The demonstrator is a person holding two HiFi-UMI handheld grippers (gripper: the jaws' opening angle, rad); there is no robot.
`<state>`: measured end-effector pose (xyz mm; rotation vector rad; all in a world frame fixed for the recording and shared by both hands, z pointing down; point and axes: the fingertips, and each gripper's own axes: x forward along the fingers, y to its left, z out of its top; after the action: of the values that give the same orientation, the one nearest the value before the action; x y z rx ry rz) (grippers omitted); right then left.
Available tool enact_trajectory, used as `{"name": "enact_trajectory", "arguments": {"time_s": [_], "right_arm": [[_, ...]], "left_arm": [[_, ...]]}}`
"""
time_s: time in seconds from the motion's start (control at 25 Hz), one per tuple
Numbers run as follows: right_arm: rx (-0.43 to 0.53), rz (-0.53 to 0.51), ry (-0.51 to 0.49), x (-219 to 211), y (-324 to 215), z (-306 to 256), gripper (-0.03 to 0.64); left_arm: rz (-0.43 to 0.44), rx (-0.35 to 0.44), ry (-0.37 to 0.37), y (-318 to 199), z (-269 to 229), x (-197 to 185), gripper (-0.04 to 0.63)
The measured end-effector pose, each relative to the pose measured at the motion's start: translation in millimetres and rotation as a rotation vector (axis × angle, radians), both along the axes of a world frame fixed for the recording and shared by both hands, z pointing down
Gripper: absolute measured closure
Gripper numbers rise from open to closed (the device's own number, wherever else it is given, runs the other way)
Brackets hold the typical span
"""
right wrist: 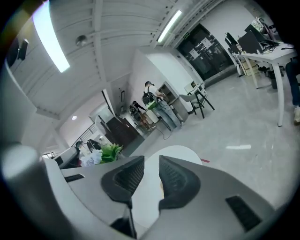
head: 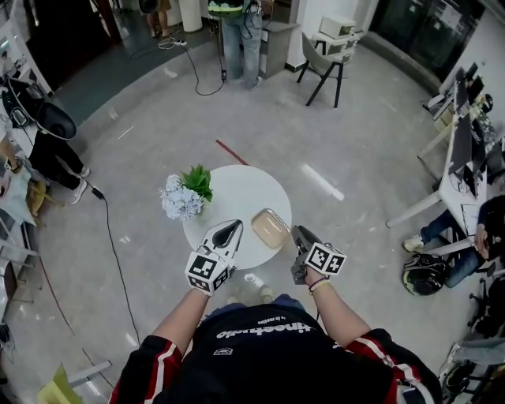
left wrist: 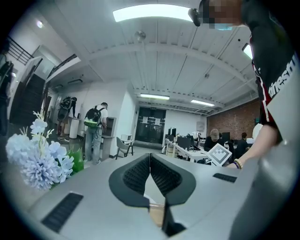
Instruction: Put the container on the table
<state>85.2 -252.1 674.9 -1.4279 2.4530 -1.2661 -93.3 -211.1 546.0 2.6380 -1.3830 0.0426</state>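
The table (head: 245, 183) is smooth, matt white. The container (head: 270, 229) looks like smooth beige plastic. The floor (head: 339, 150) is glossy grey. The left hand-held gripper (head: 231, 229) and right hand-held gripper (head: 301, 234) are matt grey plastic with ribbed black pads (left wrist: 136, 176).

Floor (head: 347, 142): pale grey, glossy, streaked with light reflections. A short red strip (head: 231, 152) lies just beyond the round white table (head: 245, 189). A black cable (head: 110, 245) runs across the floor at left. A dark chair (head: 322, 67) stands at the far side, with white desks (head: 451, 189) along the right. The ceiling (left wrist: 154, 61) is white and ribbed, lit by long light panels (left wrist: 152, 12). There is a brick wall (left wrist: 239, 119) at far right and dark glass doors (left wrist: 151, 124) at the end.
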Motion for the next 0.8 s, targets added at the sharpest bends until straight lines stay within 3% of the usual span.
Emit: {"name": "enact_trajectory", "arguments": {"time_s": [0.2, 0.8], "right_arm": [[0.15, -0.054, -0.018, -17, 1, -70, 0.502], [0.545, -0.278, 0.106, -73, 43, -209, 0.502]], "left_arm": [[0.033, 0.026, 0.015, 7, -28, 6, 0.572], [0.064, 0.058, 0.017, 28, -81, 1, 0.571]]}}
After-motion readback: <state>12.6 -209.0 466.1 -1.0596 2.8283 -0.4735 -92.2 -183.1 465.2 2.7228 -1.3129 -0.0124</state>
